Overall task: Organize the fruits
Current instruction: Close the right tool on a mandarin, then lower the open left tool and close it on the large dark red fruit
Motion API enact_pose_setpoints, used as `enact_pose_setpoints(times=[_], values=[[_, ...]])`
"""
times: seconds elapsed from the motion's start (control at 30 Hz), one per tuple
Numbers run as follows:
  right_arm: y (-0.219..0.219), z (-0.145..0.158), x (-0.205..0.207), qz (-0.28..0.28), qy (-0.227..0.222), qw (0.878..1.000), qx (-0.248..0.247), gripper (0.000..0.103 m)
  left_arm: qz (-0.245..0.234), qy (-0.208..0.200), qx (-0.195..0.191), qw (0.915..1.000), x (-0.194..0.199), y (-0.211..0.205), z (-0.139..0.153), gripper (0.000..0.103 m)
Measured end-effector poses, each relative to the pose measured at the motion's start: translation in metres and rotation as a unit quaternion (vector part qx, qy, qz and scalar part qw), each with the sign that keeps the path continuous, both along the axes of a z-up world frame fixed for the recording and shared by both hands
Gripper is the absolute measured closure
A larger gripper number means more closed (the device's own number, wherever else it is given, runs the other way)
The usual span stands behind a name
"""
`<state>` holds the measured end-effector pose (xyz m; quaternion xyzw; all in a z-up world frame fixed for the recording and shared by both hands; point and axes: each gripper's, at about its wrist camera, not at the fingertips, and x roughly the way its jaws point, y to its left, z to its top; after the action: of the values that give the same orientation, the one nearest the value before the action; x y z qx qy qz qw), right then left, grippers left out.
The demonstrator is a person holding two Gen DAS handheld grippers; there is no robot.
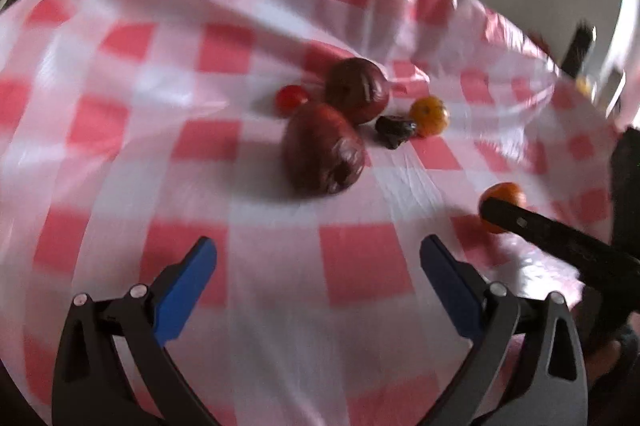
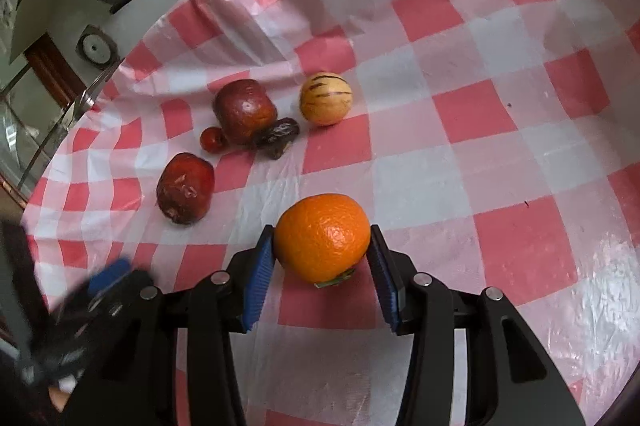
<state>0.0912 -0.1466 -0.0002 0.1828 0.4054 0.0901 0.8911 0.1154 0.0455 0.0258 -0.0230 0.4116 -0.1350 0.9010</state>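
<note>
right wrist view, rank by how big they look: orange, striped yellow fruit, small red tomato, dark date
1. orange, though it sits nearest the camera, in the right gripper, which inflates it
2. striped yellow fruit
3. dark date
4. small red tomato, close to the date in apparent size

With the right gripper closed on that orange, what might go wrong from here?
The round orange is held only at its sides by the right gripper, so it might roll out when lifted. The thin red-and-white checked plastic cloth is wrinkled and could drag. The left gripper, open and blurred, is close by and might bump the wrinkled dark red fruit.
</note>
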Motion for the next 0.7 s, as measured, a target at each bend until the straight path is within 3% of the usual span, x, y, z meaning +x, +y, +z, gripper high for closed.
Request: enact_pose_setpoints(times=[0.17,0.27,0.33,0.4,0.47,0.53,0.7], values=[[0.007,0.003,-0.003,0.013,-0.015,1.0,-0.015,0.057,-0.057,0.027,0.047,0.9969,0.048,-0.009,-0.008,0.001],[0.005,0.002,-0.003,0.012,-0.014,1.0,-0.01,0.057,-0.073,0.031,0.098,0.992,0.051,-0.008,-0.013,0.001],[0.006,0.002,-0.002,0.014,-0.013,1.0,-0.01,0.057,-0.083,0.028,0.111,0.9899,0.05,-0.003,-0.014,0.001],[0.007,0.003,-0.002,0.013,-0.013,1.0,-0.014,0.057,-0.069,0.021,0.135,0.9881,0.053,0.006,-0.015,0.001],[0.008,0.003,-0.002,0.013,-0.013,1.0,-0.015,0.057,-0.064,0.022,0.135,0.9885,0.061,0.013,-0.014,0.001],[0.008,0.003,-0.002,0.012,-0.013,1.0,-0.015,0.057,-0.087,0.026,0.13,0.9873,0.068,0.011,-0.013,0.001],[0.009,0.003,-0.002,0.012,-0.013,1.0,-0.016,0.057,-0.161,0.004,0.17,0.9721,0.083,-0.014,-0.013,0.001]])
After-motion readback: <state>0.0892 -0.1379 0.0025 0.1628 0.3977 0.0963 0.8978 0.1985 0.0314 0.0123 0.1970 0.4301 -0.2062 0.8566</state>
